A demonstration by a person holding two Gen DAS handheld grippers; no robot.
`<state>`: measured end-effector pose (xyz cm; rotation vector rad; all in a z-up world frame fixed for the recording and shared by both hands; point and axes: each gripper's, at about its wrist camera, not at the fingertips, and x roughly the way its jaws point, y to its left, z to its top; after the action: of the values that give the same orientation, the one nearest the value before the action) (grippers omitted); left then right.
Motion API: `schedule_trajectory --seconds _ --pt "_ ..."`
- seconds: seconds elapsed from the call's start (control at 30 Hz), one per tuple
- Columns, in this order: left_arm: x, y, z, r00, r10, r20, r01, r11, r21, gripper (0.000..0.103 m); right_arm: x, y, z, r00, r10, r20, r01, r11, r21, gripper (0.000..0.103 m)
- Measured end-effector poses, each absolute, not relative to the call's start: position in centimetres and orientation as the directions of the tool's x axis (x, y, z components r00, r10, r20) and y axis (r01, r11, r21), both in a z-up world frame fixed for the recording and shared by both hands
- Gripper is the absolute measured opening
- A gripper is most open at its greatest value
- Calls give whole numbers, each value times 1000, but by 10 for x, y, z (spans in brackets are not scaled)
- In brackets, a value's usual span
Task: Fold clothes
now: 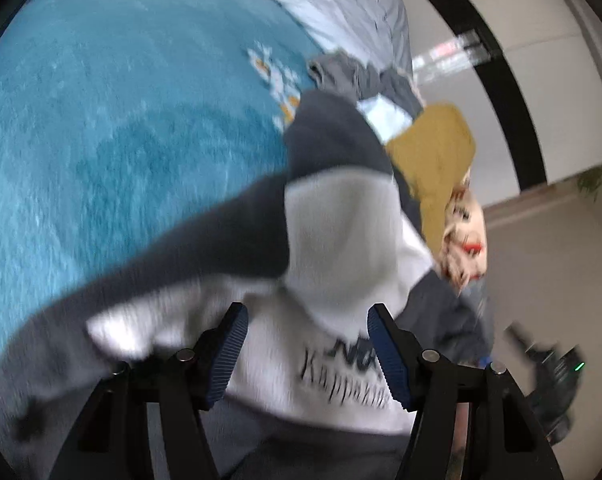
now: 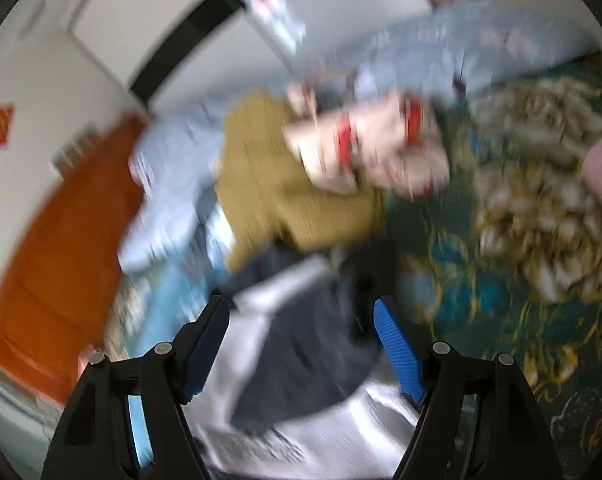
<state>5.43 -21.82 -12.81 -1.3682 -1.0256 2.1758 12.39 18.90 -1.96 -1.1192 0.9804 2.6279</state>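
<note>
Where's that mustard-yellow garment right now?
In the left wrist view the mustard-yellow garment lies right of centre in the clothes pile, just behind the grey-and-white sweatshirt, beside the blue blanket.

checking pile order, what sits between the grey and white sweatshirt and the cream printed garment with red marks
The mustard-yellow garment lies between the grey and white sweatshirt and the cream printed garment. Both wrist views show it, though blurred.

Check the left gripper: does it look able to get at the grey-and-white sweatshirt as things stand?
Probably yes. The left gripper is open, its fingers apart with the grey-and-white sweatshirt right before them and nothing between. Blur hides whether they touch it.
</note>
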Motion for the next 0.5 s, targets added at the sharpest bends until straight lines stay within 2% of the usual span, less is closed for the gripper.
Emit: schedule_trajectory --seconds 0.23,0.4,0.5 --pt "48 -263 -141 -583 648 -489 142 -512 -847 67 114 177 -51 -642 -150 -752 -276 -870 409 76" --pt "42 -273 -151 -587 641 -494 192 -482 -855 67 105 190 -85 -556 -120 -822 -325 -879 348 76" --pt "41 -268 -144 -563 628 -538 184 -539 -822 67 105 194 -97 -541 -120 -832 -330 -880 342 76"
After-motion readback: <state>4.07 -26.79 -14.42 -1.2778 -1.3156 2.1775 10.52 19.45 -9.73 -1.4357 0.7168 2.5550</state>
